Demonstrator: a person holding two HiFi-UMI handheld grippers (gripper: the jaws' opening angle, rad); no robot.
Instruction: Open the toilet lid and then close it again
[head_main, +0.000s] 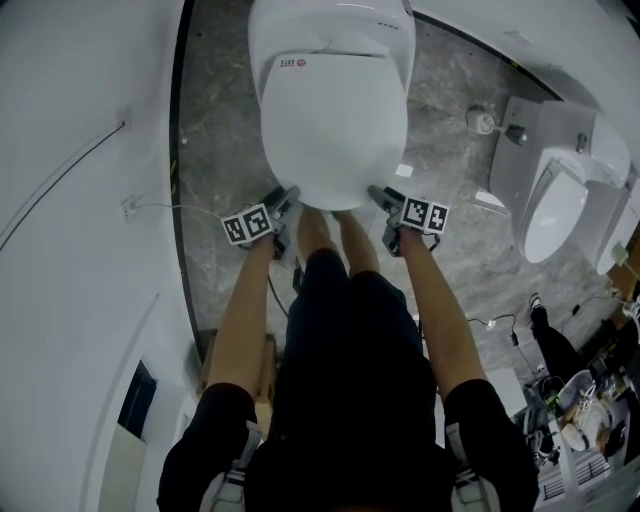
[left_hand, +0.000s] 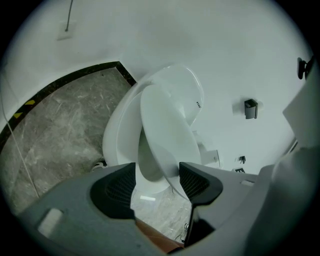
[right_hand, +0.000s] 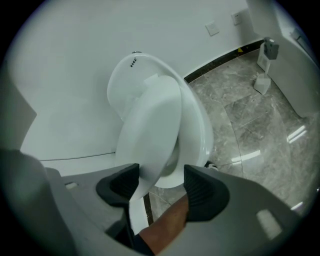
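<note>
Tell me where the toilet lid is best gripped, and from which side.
Grip the toilet lid at its thin front rim, coming from the front, with one tongs on each side of the tip. It hinges at the rear, so the front edge should lift most easily. The left tongs and right tongs stand open around that rim.

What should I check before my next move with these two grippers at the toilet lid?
1. Left gripper open: ok, jaws apart.
2. Right gripper open: ok, jaws apart.
3. Jaws of both straddle the lid: ok.
4. Firm grip on the lid: not ok, neither gripper presses on it.
5. The lid fully down on the bowl: not ok, a gap shows.
</note>
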